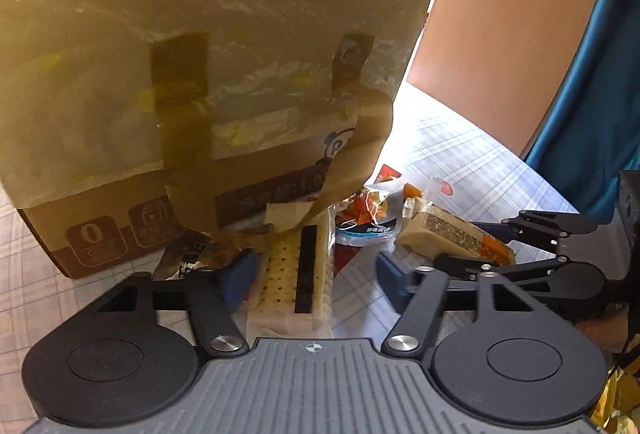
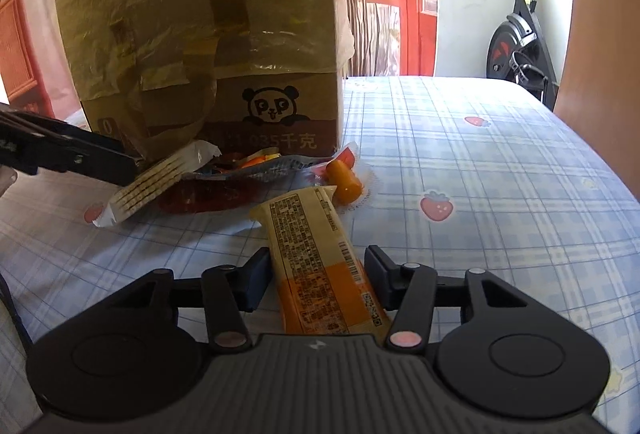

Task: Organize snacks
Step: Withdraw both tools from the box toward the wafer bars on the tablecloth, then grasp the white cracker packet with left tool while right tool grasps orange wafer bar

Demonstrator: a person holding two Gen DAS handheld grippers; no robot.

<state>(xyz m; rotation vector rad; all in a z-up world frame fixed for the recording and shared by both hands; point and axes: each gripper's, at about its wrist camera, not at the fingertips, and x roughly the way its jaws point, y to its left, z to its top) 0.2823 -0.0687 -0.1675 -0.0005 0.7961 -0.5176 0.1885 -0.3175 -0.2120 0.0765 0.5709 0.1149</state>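
Long yellow-orange wrapped snack bar [image 2: 320, 266] lay on the checked tablecloth [image 2: 500, 193], long axis running straight out betw. right gripper [image 2: 316, 274], half-spread jaws flanking it w/ slight gaps; left gripper [image 1: 316, 274] likewise straddled clear-wrapped cracker pack [image 1: 296, 274].

box [image 2: 224, 45]: on bench [image 2: 480, 193], back left
snack pile [image 2: 248, 173]: before box
long packet [image 2: 320, 258]: nearest, before pile
cracker pack [image 1: 296, 274]: left of pile

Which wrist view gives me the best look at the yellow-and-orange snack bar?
Right wrist: the yellow-and-orange snack bar lies lengthwise between the right gripper fingers, printed label readable. The left wrist view shows it only off to the side, smaller and partly hidden.
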